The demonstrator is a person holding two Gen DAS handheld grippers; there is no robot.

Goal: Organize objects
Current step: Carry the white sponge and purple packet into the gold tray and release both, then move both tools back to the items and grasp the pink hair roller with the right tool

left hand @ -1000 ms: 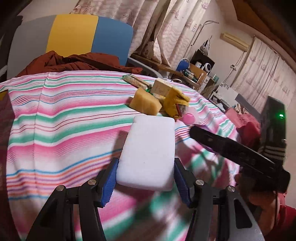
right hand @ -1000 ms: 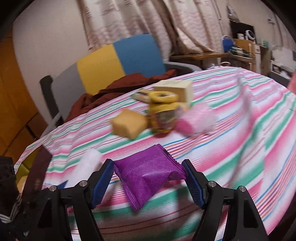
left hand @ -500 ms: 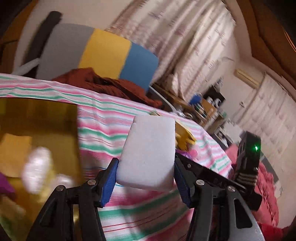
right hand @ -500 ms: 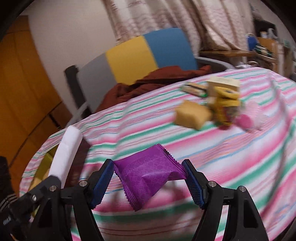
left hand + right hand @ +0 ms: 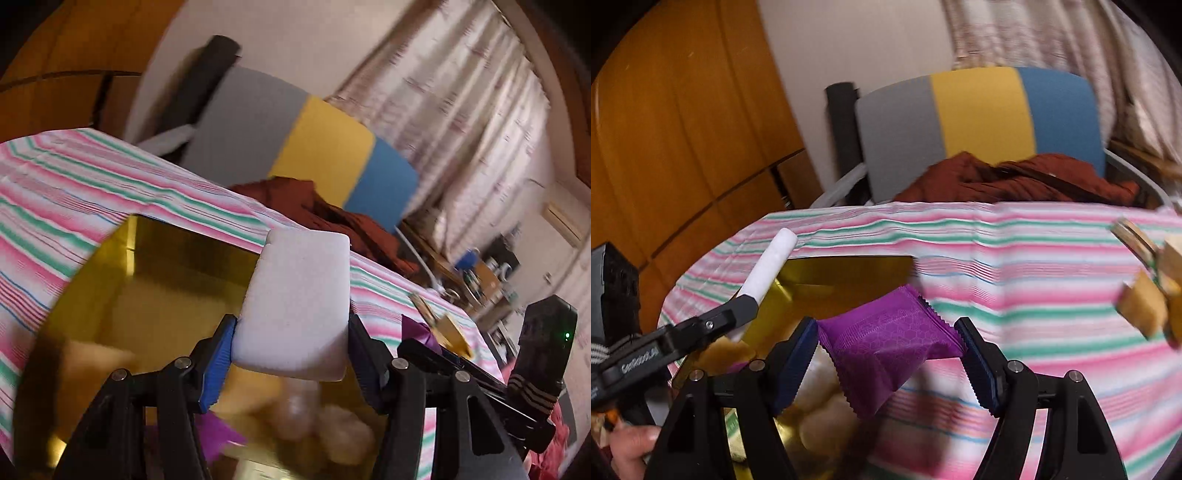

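Sitting on the striped table (image 5: 74,192) is a gold box (image 5: 155,295) with blurry stuff already inside. Left gripper (image 5: 291,354) is clamped on a white sponge (image 5: 295,299) above the box; right gripper (image 5: 888,363) pinches a purple packet (image 5: 886,339) at its edge. Risk, I'd say: both dropping together could bump, and the packet could land on the cloth outside.

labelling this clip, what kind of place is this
Most likely a room in a home: a table under a pink, green and white striped cloth, a grey, yellow and blue padded chair with a rust-red garment on it, and pale patterned curtains.
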